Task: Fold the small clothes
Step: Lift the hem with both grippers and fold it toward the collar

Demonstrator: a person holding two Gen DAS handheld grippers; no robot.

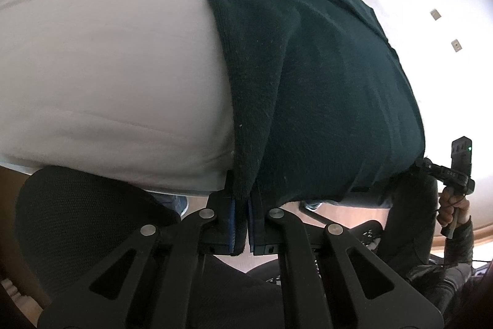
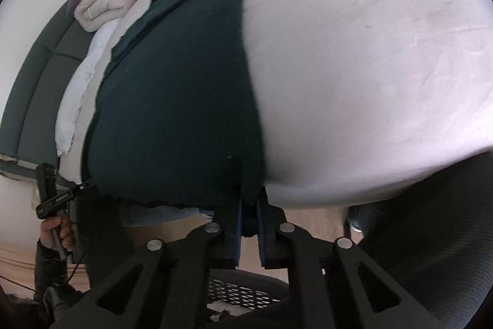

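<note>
In the left wrist view, the dark green cloth (image 1: pixel 308 76) lies on the white bed (image 1: pixel 107 67). Its near edge hangs over the bed's edge at the bottom middle. The left gripper (image 1: pixel 241 224) is squeezed shut on a fold of that edge, with cloth between its blue pads. The cloth runs long from the bottom middle up to the top middle of the frame. Bare sheet fills the left side. At the lower right, a hand (image 1: pixel 453 208) holds the other tool at the cloth's far corner.

In the right wrist view, the cloth (image 2: pixel 178 100) sits left of middle. The right gripper (image 2: pixel 248 224) is pinched shut on its near edge. Bare sheet spreads wide to the right. A folded blanket (image 2: pixel 104 2) lies at the upper left.
</note>
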